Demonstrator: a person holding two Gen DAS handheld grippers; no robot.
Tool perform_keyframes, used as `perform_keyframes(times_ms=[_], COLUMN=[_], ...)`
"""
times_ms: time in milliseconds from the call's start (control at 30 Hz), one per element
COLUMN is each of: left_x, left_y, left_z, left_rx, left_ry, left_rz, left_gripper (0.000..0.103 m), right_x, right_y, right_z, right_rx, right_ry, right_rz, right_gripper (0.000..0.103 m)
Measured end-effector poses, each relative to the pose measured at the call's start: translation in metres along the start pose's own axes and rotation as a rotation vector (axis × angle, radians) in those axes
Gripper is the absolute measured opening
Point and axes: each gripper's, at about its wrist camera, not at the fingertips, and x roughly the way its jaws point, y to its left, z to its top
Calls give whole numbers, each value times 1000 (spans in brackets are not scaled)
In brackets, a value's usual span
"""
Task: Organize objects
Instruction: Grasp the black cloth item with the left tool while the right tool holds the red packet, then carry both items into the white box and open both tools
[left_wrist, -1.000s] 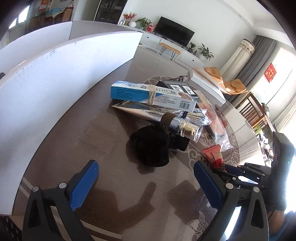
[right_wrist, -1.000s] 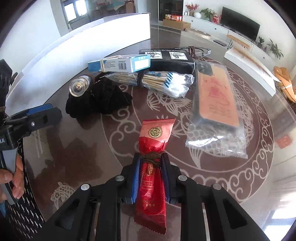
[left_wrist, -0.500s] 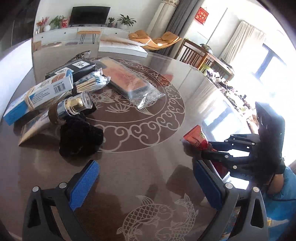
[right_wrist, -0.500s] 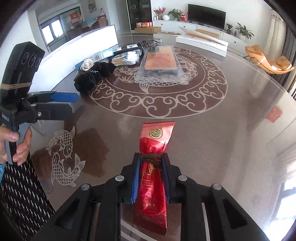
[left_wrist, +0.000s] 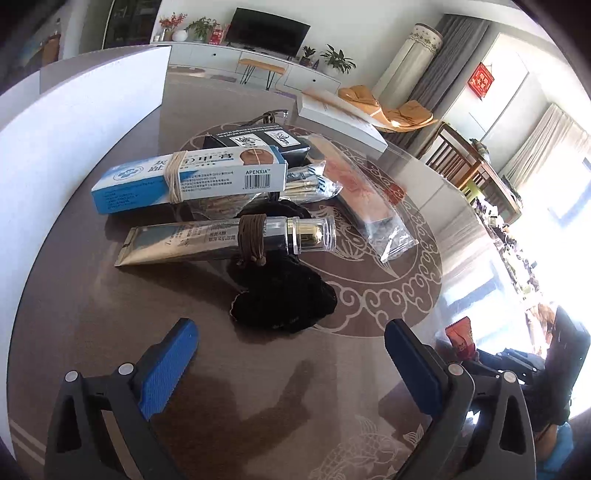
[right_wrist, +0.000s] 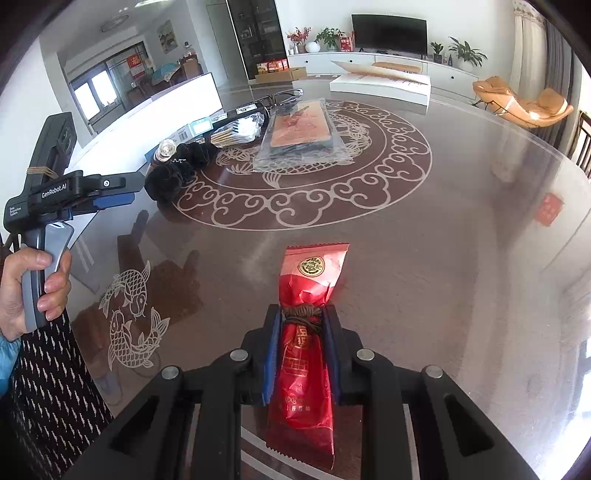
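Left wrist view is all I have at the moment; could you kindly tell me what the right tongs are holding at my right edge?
Observer: The right tongs are shut on a red packet that bears a round gold emblem.
Operator: Thank you. Where along the packet do they grip?
Observer: At the brown cord tied round its middle, with both ends sticking out.
Operator: And how do my left tongs sit, seen from that side?
Observer: The left tongs point at the black pouch, just short of it.
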Motion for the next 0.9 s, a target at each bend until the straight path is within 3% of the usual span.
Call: perform_keyframes(times_ms=[100,133,167,200,233,300,433,500,533,567,600,700,900], left_x=[19,26,31,36,38,35,17,9,7,6,6,9,22], left_y=[-24,-29,-34,-39,-45,-61,-85,-86,-84,-82,-81,-84,-92], left_z=[12,17,21,24,24,15,-22,-32,-35,-36,-37,-36,-22], left_rx=[83,97,111,130,151,206,280,283,276,273,272,275,225], left_ry=[24,27,30,38,44,64,176,182,177,167,156,146,142], left_rz=[45,59,63,68,79,66,-33,-30,-15,0,10,19,35], left_gripper=[88,76,49,35,30,29,31,41,56,71,74,78,78], right_x=[-1,-1,-2,-3,-4,-6,-11,-11,-12,-11,-11,-10,1], right_y=[1,2,2,1,1,-1,-10,-14,-15,-15,-14,-8,1], right_z=[0,-1,-1,-2,-2,-4,-9,-10,-10,-9,-7,-1,10], right_rx=[2,3,9,16,23,33,36,37,36,35,33,7,-39], right_ry=[-2,-3,-6,-9,-12,-13,-1,16,24,36,49,76,127], right_rz=[-5,-6,-5,-4,-3,-4,-11,-7,-3,-1,1,-10,-39], right_gripper=[23,23,23,23,23,23,23,24,24,27,36,61,63])
